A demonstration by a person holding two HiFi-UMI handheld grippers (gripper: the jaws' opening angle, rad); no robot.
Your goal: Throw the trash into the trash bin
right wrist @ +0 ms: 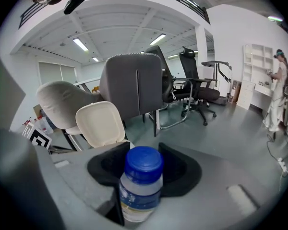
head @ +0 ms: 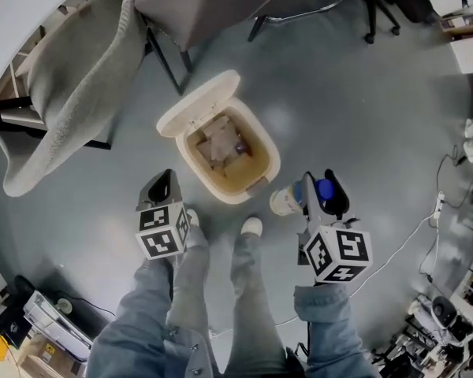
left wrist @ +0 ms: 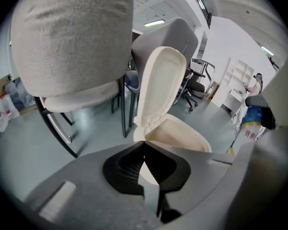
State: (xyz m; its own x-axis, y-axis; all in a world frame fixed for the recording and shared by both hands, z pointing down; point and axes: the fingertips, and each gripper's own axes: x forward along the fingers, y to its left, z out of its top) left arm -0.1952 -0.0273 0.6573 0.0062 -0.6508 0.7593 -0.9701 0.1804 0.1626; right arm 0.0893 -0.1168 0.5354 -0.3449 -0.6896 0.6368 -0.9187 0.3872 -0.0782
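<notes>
The cream trash bin (head: 262, 142) stands on the floor with its lid (head: 199, 101) flipped open; paper scraps lie inside. My right gripper (head: 319, 187) is just right of the bin's near corner, shut on a clear bottle (head: 285, 201) with a blue cap (head: 325, 189). In the right gripper view the bottle (right wrist: 140, 190) stands upright between the jaws (right wrist: 143, 150), with the bin's lid (right wrist: 100, 123) beyond it. My left gripper (head: 164, 179) hangs left of the bin, shut and empty, its tips (left wrist: 144, 145) meeting before the bin's rim (left wrist: 182, 134).
A chair draped in grey cloth (head: 79, 93) stands behind and left of the bin, with another chair (head: 213, 6) beside it. Office chairs (head: 370, 6) are further back. Cables (head: 437, 211) and gear lie at the right. My shoes (head: 252, 227) are near the bin. A person (right wrist: 278, 90) stands far off.
</notes>
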